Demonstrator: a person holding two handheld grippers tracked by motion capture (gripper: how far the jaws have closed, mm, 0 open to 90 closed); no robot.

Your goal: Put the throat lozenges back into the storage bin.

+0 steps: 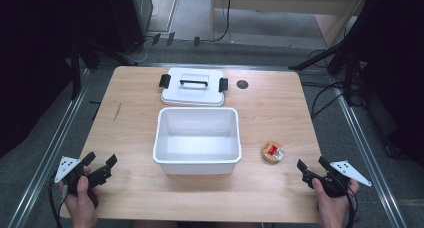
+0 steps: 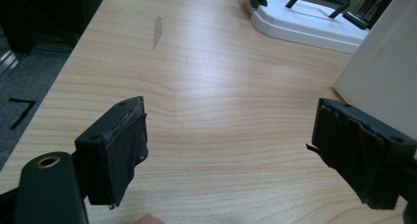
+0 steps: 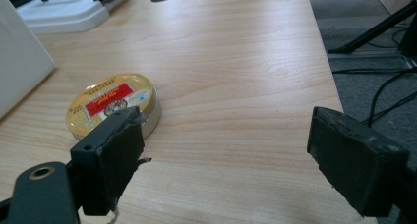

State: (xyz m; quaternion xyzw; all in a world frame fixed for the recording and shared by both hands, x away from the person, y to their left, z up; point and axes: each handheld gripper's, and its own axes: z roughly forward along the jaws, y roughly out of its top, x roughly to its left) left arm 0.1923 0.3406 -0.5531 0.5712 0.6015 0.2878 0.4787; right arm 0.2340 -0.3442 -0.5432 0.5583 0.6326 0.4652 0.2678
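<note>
Item 1: white bin (image 1: 197,138), uncovered at table centre; its lid (image 1: 193,87) is laid just behind, presumably for loading. Item 2: round tin (image 1: 272,152), set right of the bin. Left gripper (image 1: 98,164) and right gripper (image 1: 314,169) are held wide and empty at the near corners.

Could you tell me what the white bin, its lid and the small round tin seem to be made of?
White bin: likely moulded plastic, smooth with a soft sheen. Lid: apparently the same white plastic, with black handle and clips. Round tin: probably metal, glossy gold with a printed red label.
</note>
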